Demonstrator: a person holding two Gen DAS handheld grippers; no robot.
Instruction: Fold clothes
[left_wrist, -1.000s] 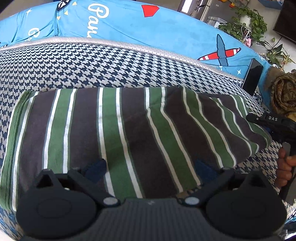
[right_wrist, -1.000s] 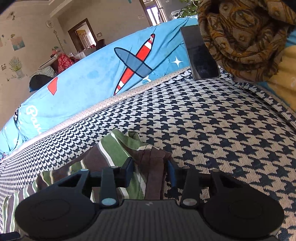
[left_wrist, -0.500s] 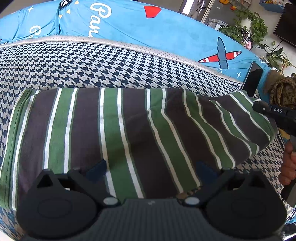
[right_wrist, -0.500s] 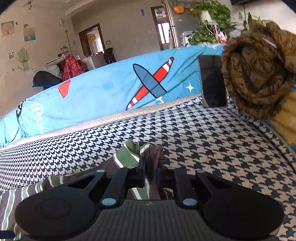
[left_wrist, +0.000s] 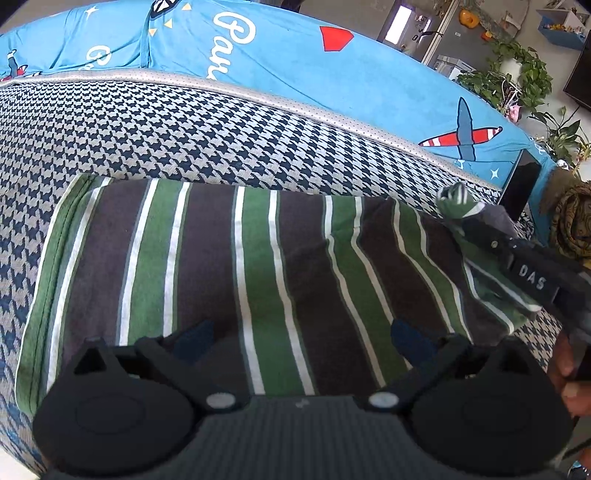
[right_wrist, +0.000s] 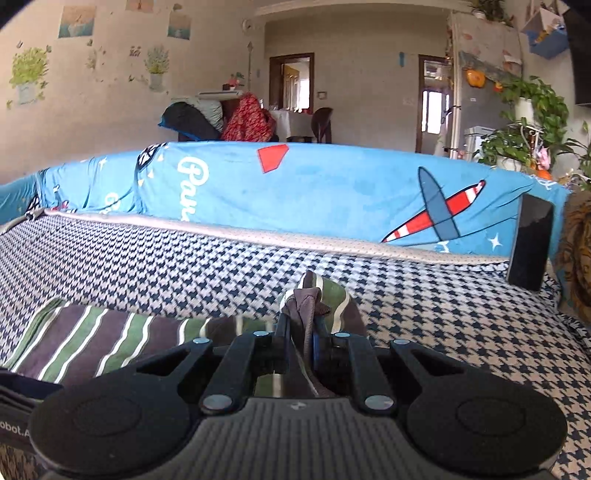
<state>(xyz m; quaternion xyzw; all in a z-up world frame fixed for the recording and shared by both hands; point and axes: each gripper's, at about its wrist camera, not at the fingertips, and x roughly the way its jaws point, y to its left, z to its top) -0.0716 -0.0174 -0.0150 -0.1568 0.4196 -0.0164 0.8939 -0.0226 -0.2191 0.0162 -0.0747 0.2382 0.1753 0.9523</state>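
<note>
My left gripper (left_wrist: 301, 341): jaws spread wide, nothing between them, hovering over the near edge of the striped shirt (left_wrist: 229, 280). My right gripper (right_wrist: 300, 341) is clamped on the shirt's bunched right corner. Vs a second ago: that corner is now lifted off the houndstooth cover (left_wrist: 155, 140) and carried in over the shirt; the jaws were then only closing on it. Rest of the shirt lies flat on the cover. Beyond the shirt: blue blanket (left_wrist: 295, 70), a phone (right_wrist: 530, 243) leaning against it. No containers in view.
</note>
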